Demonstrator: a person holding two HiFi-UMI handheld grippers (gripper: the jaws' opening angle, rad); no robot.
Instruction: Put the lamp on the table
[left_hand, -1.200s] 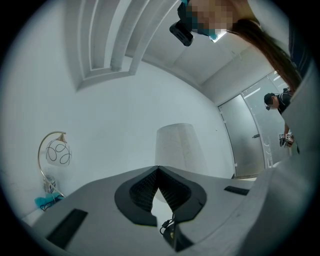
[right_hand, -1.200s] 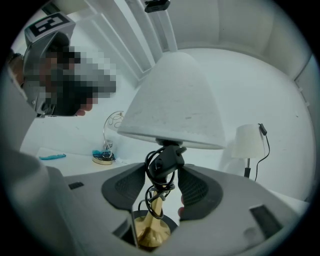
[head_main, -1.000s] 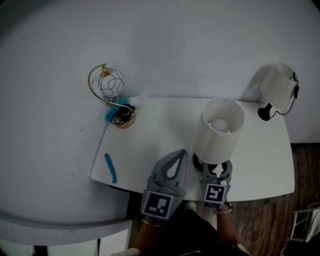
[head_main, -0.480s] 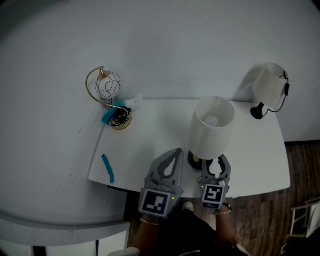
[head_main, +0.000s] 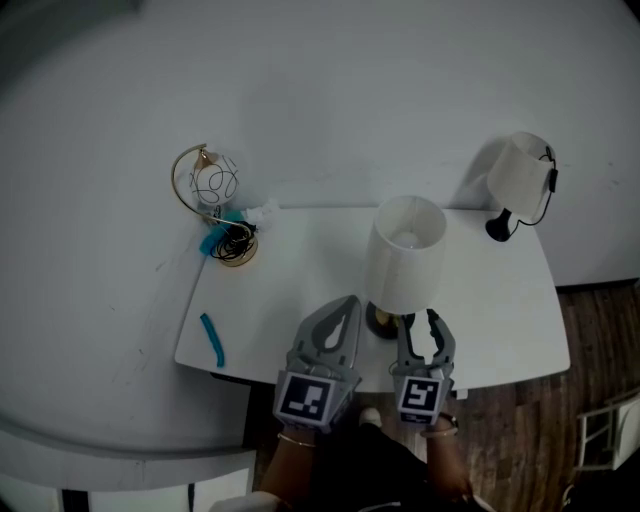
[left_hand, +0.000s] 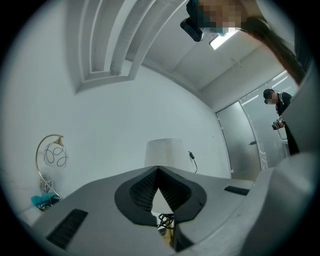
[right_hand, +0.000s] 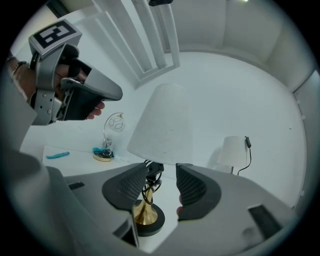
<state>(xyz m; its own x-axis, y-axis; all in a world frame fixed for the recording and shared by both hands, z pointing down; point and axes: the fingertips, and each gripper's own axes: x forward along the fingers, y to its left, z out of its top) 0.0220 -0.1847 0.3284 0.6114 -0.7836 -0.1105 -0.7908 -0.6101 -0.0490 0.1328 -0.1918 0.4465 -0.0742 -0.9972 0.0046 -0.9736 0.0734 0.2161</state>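
The lamp (head_main: 405, 258) now stands upright on the bench (head_main: 300, 265), near the middle of its front edge. My right gripper (head_main: 418, 326) has let go and drawn back a little, jaws apart, the stem just ahead. My left gripper (head_main: 344, 308) is clenched on nothing. The placing looks done.

lamp (head_main: 405, 258): white tapered shade, brass stem wound with dark cord, round black base | pose: upright | place: standing on white table (head_main: 300, 268), near front edge, slightly right of middle
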